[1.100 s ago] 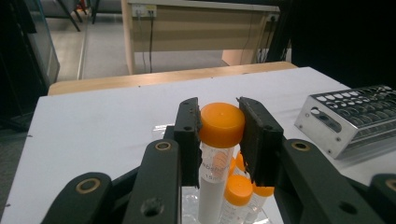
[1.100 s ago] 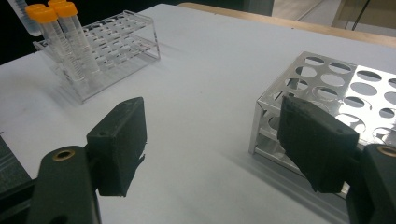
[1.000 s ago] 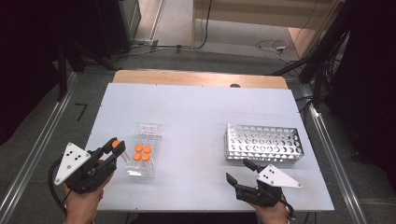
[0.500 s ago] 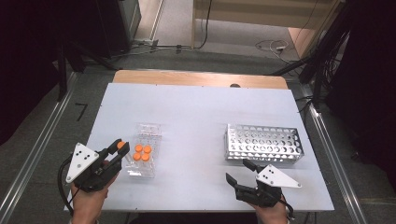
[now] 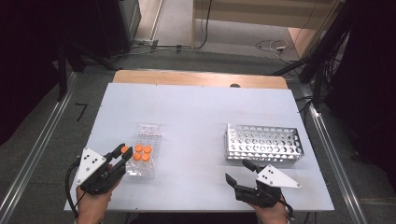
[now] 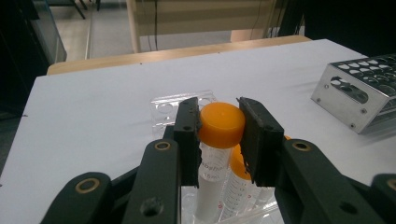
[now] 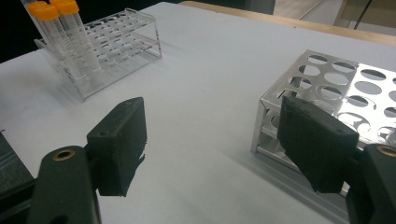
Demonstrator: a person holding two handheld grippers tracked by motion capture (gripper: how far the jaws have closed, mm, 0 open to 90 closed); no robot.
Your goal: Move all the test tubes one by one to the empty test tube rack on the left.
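orange-capped tube (image 6: 221, 124) between left tongs (image 6: 219, 135)

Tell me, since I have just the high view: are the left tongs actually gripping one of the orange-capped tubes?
Observer: Yes. In the left gripper view the left tongs clamp the held tube by its orange cap.
Operator: Is that tube out of the clear rack?
Observer: Cannot tell; its lower end is hidden behind the jaws, above the clear rack.
Operator: And the right tongs?
Observer: The right tongs are open with nothing between them, beside the metal rack.
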